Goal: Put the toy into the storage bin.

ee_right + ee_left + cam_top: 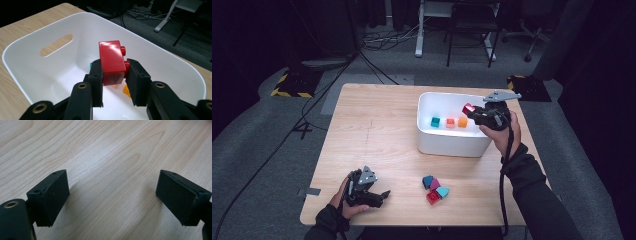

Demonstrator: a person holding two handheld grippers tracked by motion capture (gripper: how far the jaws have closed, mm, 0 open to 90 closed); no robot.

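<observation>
A red block [111,60] is being held clamped between the two black jaws of the right gripper [113,82], over the open white bin [30,45]; in the right gripper view the block is being gripped by its lower part, with its studs being turned toward the right-hand jaw, and the bin's slotted handle is being shown on the far wall. In the high view the right gripper [473,111] is being carried just above the bin's right rim [452,96], the red block [468,108] being kept at its tip. Inside the bin, a teal block [435,121], a pink block [450,122] and an orange block [462,121] are being seen lying in a row on the floor of the bin, apart from the held block. The left gripper [379,196] is being rested near the front left edge of the wooden table [372,130], its jaws being held wide apart with nothing between them, as is being shown over bare wood in the left gripper view [112,197]. A small cluster of blocks [435,189], blue, magenta, teal and red, is being left touching one another on the table in front of the bin, between the two grippers
</observation>
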